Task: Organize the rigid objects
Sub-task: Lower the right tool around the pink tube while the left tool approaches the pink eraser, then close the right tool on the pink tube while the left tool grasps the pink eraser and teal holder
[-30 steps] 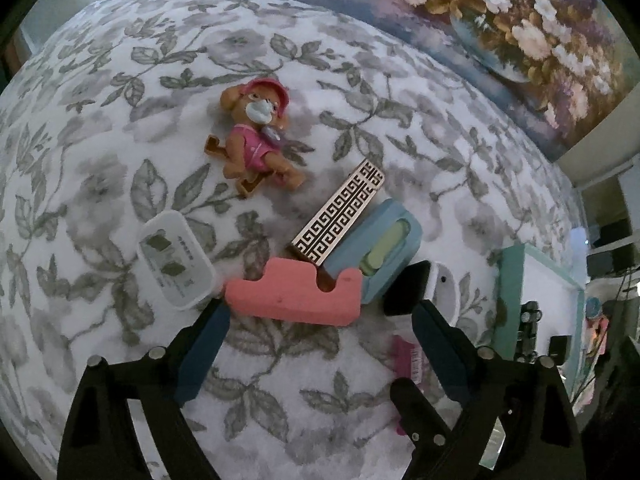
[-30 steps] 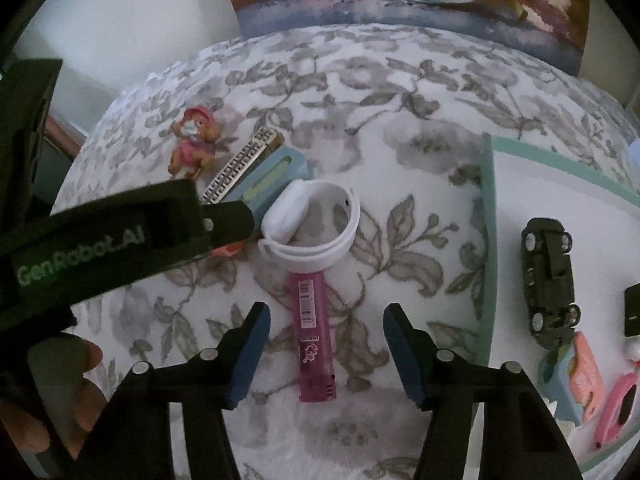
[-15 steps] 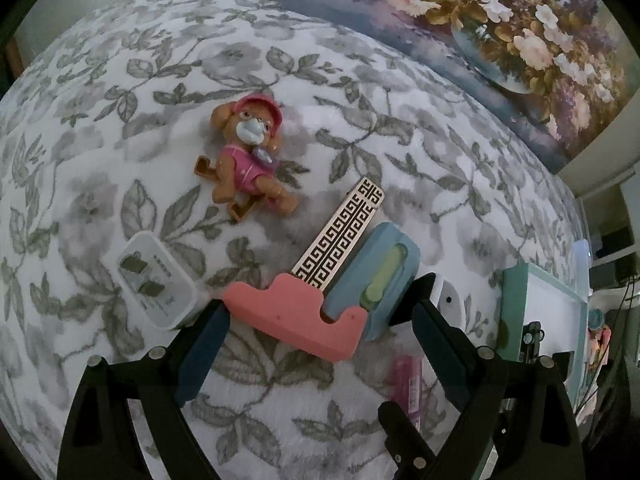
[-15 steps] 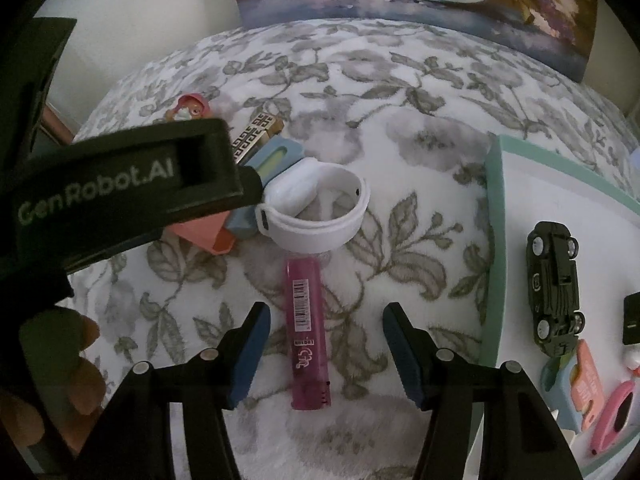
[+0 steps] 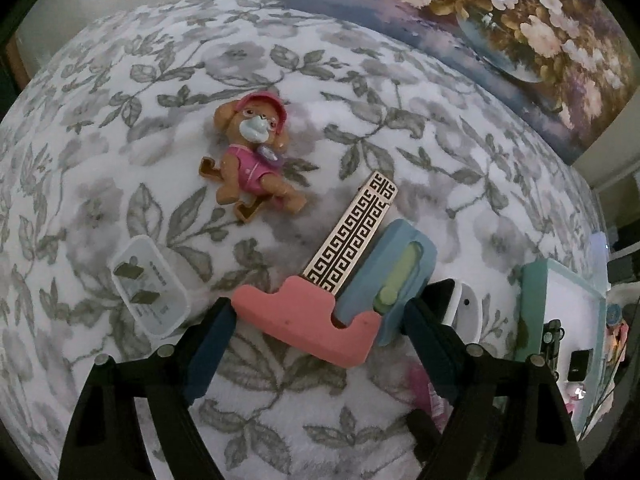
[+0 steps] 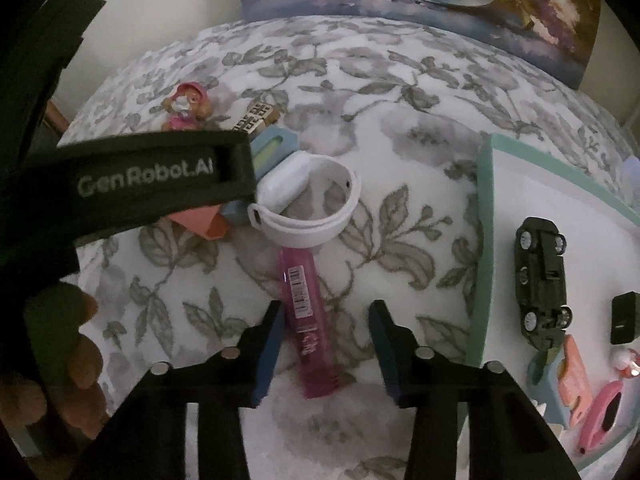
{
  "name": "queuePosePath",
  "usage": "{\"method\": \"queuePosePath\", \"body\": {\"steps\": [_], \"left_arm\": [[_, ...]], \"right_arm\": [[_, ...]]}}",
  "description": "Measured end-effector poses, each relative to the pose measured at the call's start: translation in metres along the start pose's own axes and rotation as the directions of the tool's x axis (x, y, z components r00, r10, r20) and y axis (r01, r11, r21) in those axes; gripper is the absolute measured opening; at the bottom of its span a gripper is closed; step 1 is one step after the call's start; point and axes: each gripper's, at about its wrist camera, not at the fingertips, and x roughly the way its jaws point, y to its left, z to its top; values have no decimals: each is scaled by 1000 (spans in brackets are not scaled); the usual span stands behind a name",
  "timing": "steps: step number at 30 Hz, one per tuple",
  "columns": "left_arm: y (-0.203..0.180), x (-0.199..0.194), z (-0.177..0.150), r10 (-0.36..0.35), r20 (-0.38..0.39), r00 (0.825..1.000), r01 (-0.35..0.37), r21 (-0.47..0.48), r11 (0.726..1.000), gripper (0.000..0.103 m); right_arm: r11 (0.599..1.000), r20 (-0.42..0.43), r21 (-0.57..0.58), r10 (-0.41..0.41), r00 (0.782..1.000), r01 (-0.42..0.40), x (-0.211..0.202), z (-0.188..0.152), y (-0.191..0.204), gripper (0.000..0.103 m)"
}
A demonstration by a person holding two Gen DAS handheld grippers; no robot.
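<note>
The left hand-held gripper (image 5: 316, 320) is spread wide, its blue fingers flanking the pink stepped foam block (image 5: 310, 326); the left finger tip sits right at the block's left end, the right one beside the blue case (image 5: 394, 280) that leans against the block's right side. A gold bar with a black key pattern (image 5: 352, 232) runs from the block's far edge away to the right. To the near left a white plug adapter (image 5: 150, 294) lies apart from the block, with bare flowered cloth (image 5: 120, 80) between. Farther off, the pink-capped puppy figure (image 5: 252, 164) lies on its back with open cloth all round it.

The right hand-held gripper (image 6: 324, 348) is also spread, holding nothing, straddling the near half of the magenta tube (image 6: 306, 320), whose left edge is just beside the left finger. The tube's far end touches the white wristband (image 6: 308, 204). To the right, past a strip of free cloth, the green-rimmed tray (image 6: 484, 240) holds a dark toy car (image 6: 542, 280) and other small pieces.
</note>
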Motion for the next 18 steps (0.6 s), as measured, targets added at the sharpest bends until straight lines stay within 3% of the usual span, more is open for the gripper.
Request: {"method": "queuePosePath", "body": {"steps": [5, 18], "left_arm": [[-9, 1, 0, 29, 3, 1000, -29, 54, 998, 86], [-23, 8, -3, 61, 37, 997, -65, 101, 993, 87]], "right_arm": [[999, -1, 36, 20, 1000, -20, -2, 0, -8, 35], [999, -6, 35, 15, 1000, -15, -7, 1, -4, 34]]}}
